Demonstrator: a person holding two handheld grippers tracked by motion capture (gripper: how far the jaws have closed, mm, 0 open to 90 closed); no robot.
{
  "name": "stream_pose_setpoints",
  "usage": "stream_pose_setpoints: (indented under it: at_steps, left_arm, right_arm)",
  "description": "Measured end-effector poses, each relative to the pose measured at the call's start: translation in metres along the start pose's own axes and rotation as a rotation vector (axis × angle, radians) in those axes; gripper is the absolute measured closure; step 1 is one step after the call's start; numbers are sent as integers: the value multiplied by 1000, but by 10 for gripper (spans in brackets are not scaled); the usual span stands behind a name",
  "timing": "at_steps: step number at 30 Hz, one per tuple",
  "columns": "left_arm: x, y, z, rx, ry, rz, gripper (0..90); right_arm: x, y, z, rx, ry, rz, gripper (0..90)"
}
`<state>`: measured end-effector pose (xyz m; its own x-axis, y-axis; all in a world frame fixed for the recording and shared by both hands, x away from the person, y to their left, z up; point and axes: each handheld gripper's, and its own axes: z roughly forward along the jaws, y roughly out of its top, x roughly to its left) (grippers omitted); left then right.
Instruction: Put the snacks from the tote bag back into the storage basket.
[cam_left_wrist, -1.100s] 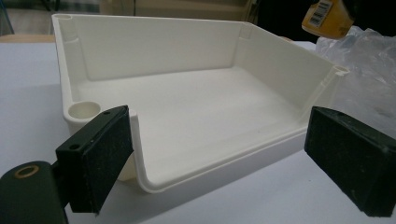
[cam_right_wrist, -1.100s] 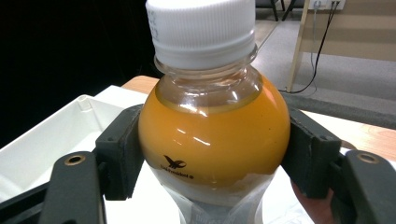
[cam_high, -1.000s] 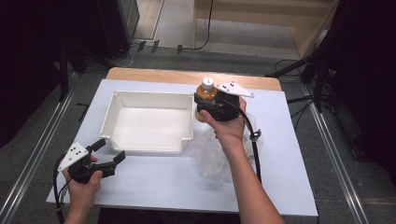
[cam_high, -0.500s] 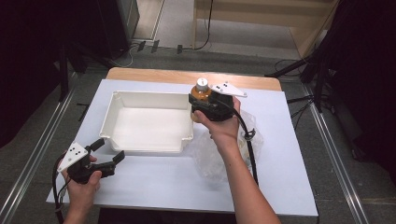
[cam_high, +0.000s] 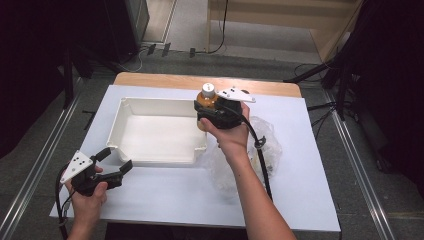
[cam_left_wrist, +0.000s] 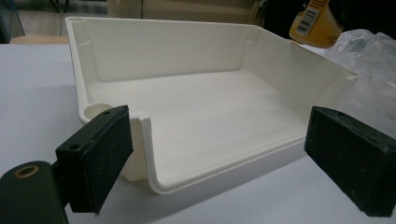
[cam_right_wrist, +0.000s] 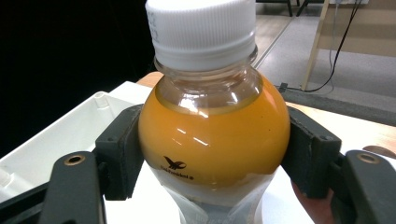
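High view: the right gripper (cam_high: 211, 112), clamped on an orange juice bottle (cam_high: 206, 100), holds it upright above the far right corner of the white tray (cam_high: 131, 150); a crumpled clear plastic bag (cam_high: 267, 145) lies on the white table (cam_high: 175, 195) just right of the tray, and the left gripper (cam_high: 116, 161) rests near the tray's near left corner. Left gripper view: the black jaws stand apart with nothing between the pads, facing the tray's low front wall (cam_left_wrist: 219, 172); the bottle's labelled base (cam_left_wrist: 314, 23) hangs at the upper right, above the tray's rim. Right gripper view: both pads (cam_right_wrist: 119, 154) press the bottle's rounded shoulder (cam_right_wrist: 215, 140) below its white cap (cam_right_wrist: 203, 30), with the tray (cam_right_wrist: 60, 140) beneath at left. The step in hand appears to be carrying the bottle to the tray; the next move calls for lowering it onto the tray floor, kept upright, before the jaws part.
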<state>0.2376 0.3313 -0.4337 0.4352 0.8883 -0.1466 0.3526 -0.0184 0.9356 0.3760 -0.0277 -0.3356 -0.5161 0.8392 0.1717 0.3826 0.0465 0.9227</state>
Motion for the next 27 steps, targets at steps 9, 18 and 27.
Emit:
stream_pose_setpoints:
  at_steps: [9,18,27]
  left_arm:
    - [-1,1,1,2,-4,2,79]
    - [-1,1,1,-1,-4,-2,79]
    - [0,1,1,1,-4,-5,79]
  right_arm:
    - [7,-1,6,7,10,-4,309]
    - [16,-1,12,9,27,-11,309]
    - [22,-3,19,17,42,-13,309]
